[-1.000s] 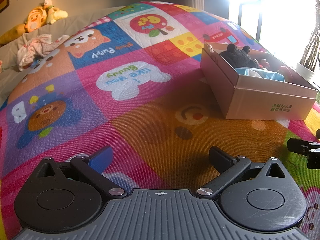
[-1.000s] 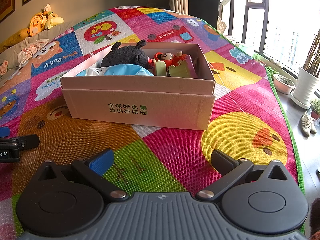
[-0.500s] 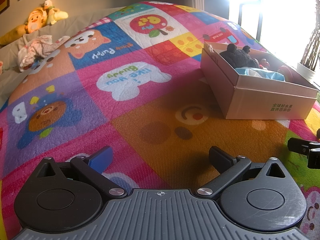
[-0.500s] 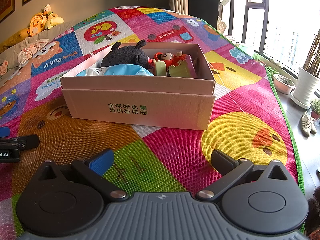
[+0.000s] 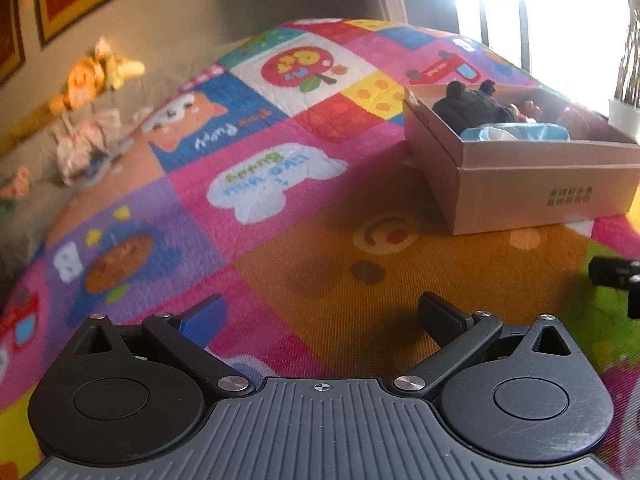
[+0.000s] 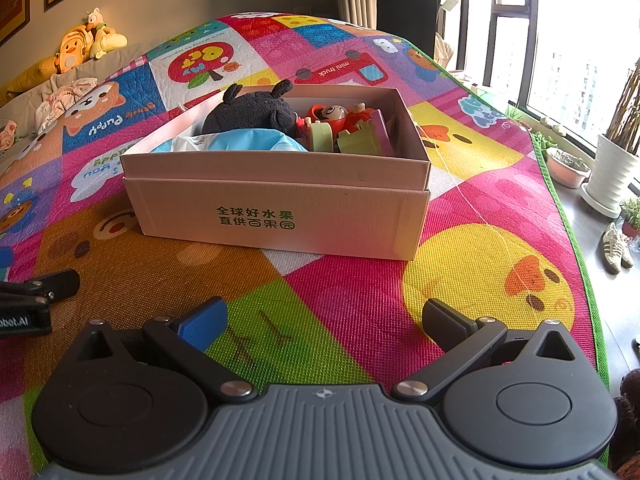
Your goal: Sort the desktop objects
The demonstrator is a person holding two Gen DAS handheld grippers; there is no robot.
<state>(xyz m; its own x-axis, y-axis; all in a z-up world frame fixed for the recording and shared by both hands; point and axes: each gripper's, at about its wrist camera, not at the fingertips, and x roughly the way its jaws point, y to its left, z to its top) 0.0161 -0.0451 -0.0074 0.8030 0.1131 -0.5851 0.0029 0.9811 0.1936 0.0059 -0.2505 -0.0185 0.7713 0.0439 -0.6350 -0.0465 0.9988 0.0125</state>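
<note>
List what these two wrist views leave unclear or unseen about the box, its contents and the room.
- Cardboard box floor: right wrist view, covered by the black plush, blue bag and red figure.
- Box's far end: left wrist view, washed out by window glare.
- Cloth pile: left wrist view, motion-blurred.
- Right gripper: left wrist view, cut by the edge.

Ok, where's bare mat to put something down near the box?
Free: the brown and green mat between the cardboard box and both grippers, and the yellow chick patch to its right. Crowded: inside the box, filled by the black plush, blue bag and toy figures.
</note>
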